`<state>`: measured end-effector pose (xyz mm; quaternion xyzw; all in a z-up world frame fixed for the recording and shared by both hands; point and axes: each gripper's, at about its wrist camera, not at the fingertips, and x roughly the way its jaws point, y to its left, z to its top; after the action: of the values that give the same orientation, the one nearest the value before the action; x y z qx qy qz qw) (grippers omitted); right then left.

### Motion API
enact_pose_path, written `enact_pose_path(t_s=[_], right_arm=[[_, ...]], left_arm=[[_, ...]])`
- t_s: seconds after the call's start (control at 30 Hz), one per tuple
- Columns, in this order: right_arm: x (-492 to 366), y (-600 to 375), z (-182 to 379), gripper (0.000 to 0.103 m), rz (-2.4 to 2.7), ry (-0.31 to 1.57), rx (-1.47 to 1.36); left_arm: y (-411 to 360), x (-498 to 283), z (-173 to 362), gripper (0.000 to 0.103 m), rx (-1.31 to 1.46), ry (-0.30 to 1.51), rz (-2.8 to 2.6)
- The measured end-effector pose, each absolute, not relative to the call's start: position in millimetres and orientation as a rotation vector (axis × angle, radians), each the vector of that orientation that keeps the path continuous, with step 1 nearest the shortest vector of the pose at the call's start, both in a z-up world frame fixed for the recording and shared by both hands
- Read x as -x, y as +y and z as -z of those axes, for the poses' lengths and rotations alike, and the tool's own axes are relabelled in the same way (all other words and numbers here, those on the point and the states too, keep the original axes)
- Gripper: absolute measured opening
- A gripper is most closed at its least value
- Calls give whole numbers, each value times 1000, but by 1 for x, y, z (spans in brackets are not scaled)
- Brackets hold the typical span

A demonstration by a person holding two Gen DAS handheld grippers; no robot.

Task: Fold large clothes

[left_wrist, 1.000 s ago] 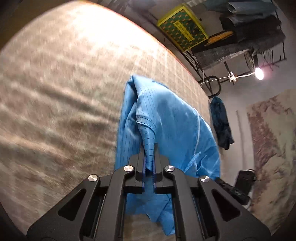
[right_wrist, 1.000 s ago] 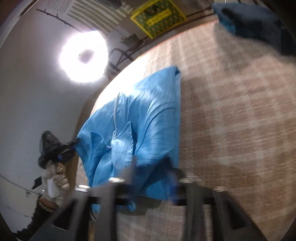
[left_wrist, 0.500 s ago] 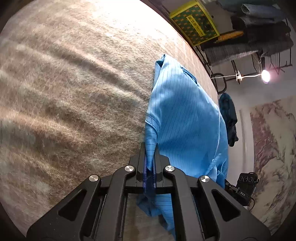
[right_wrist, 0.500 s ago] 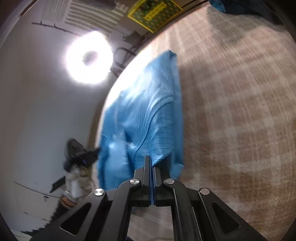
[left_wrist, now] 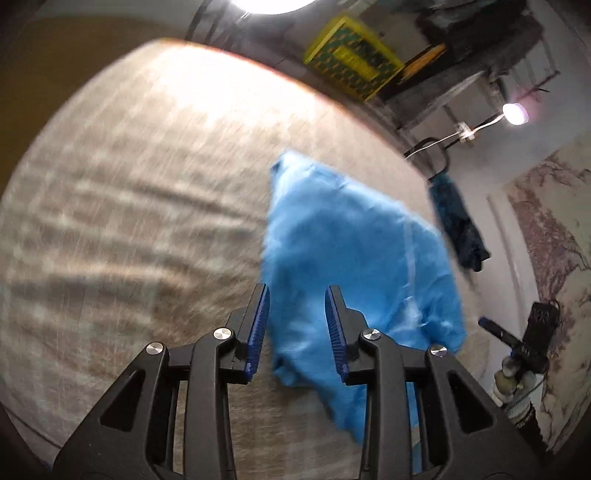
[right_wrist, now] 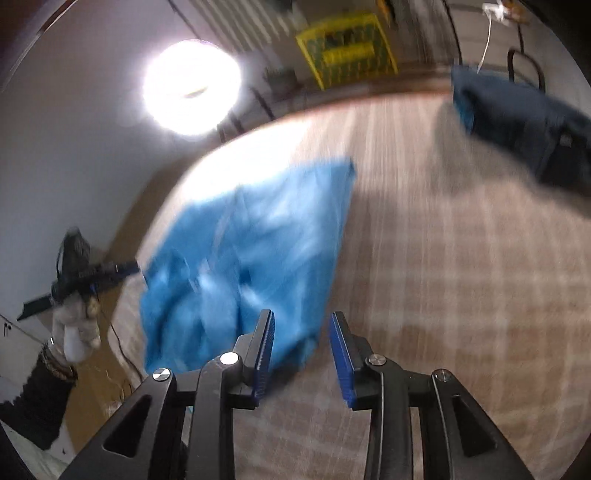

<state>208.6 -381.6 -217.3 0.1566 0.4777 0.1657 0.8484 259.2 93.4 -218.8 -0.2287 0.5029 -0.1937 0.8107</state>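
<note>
A bright blue garment (left_wrist: pixel 354 251) lies folded over itself on the beige checked table cover (left_wrist: pixel 129 203), blurred by motion. My left gripper (left_wrist: pixel 297 291) is open and empty, just above the garment's near edge. In the right wrist view the same garment (right_wrist: pixel 258 240) lies left of centre. My right gripper (right_wrist: pixel 302 317) is open and empty, over the garment's near corner. The right gripper shows at the right edge of the left wrist view (left_wrist: pixel 517 343), and the left gripper at the left of the right wrist view (right_wrist: pixel 92 273).
A dark blue cloth (right_wrist: pixel 524 122) lies at the table's far right corner; it also shows in the left wrist view (left_wrist: pixel 458 225). A yellow crate (left_wrist: pixel 351 62) and a rack of dark fabrics (left_wrist: pixel 480 33) stand behind the table. Bright lamps shine behind the table (right_wrist: pixel 192 85).
Both grippers were shut on folds of the blue garment; now both have opened and let go, and the garment has dropped onto the table. Both views are blurred by fast motion.
</note>
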Motion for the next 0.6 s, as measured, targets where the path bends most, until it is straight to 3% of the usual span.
enact_pose_path(t_s=[0.23, 0.43, 0.6], right_arm=[[-273, -343, 203, 33, -397, 893, -237], [-331, -304, 230, 31, -391, 936, -71], [-350, -305, 253, 30, -374, 992, -45]], left_arm=[[35, -305, 211, 30, 465, 1025, 490], [-21, -347, 230, 30, 315, 1041, 512], [-23, -369, 266, 30, 297, 1098, 480]])
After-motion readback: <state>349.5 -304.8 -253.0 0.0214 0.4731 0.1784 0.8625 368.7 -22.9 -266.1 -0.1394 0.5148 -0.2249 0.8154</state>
